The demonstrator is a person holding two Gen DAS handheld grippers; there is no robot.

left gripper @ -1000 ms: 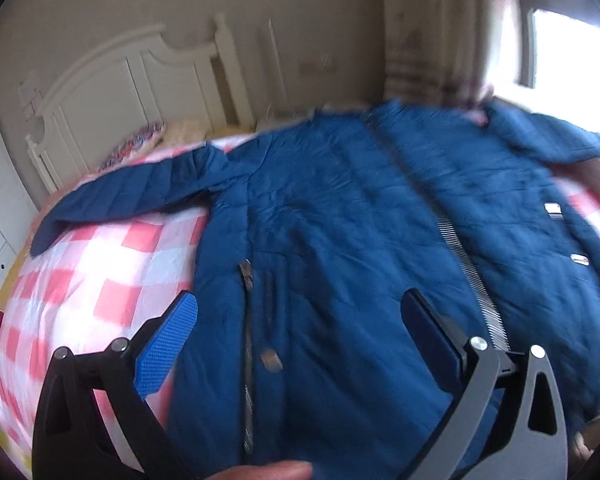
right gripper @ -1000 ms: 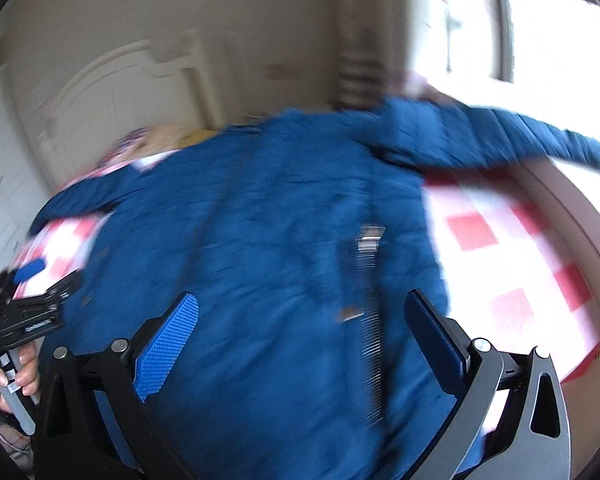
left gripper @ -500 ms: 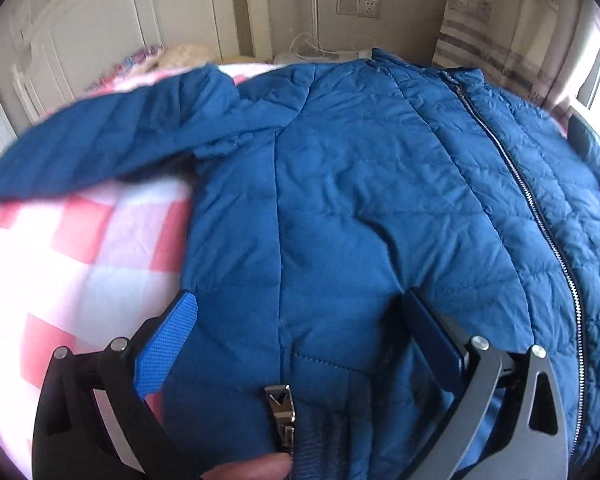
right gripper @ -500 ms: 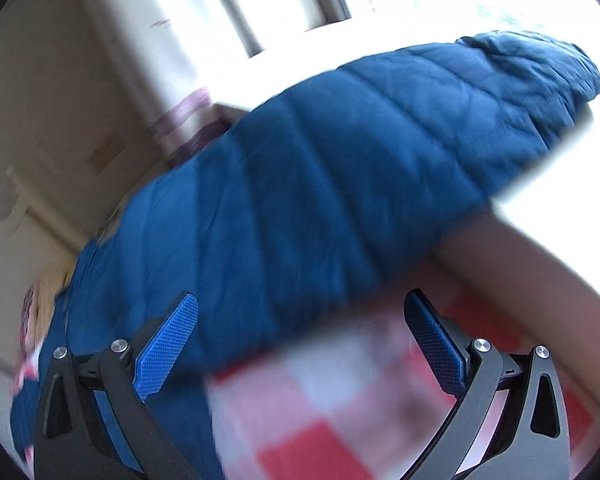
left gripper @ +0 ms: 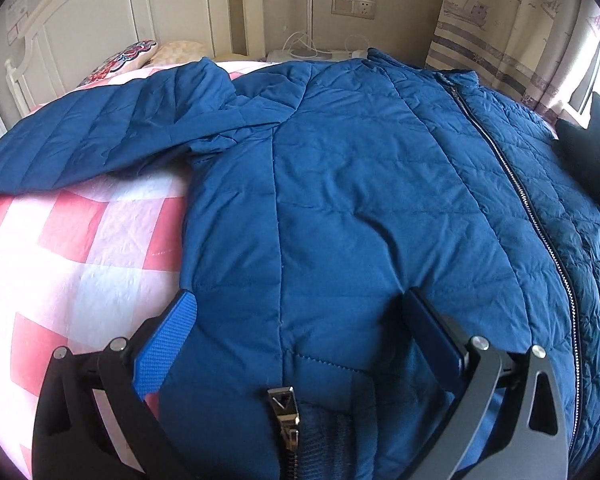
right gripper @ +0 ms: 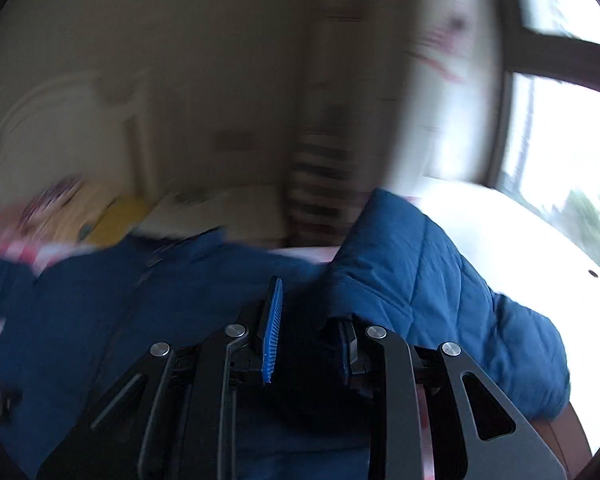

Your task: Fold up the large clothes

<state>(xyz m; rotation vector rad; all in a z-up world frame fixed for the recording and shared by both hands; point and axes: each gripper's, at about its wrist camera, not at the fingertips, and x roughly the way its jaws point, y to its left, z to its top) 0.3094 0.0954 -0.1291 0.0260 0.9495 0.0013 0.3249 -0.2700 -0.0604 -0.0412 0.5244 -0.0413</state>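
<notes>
A blue quilted jacket (left gripper: 340, 184) lies front up on the bed, zipped, one sleeve (left gripper: 100, 132) spread to the left. My left gripper (left gripper: 300, 320) is open, low over the jacket's lower left front, with a pocket zip pull (left gripper: 283, 404) between its fingers. In the blurred right wrist view my right gripper (right gripper: 306, 320) is shut on the jacket's other sleeve (right gripper: 420, 280), which is folded over near the window side. The jacket body (right gripper: 100, 320) stretches off to the left there.
The bed has a pink and white checked sheet (left gripper: 60, 260) and a white headboard (left gripper: 100, 20) with pillows (left gripper: 140, 54) in front of it. A curtain (left gripper: 512, 28) and a window (right gripper: 560, 140) are on the right. A dark object (left gripper: 592, 152) lies at the jacket's right edge.
My right gripper has closed on the right sleeve and lifted it, swinging fast. My left gripper moved forward over the jacket's left front and stays open.
</notes>
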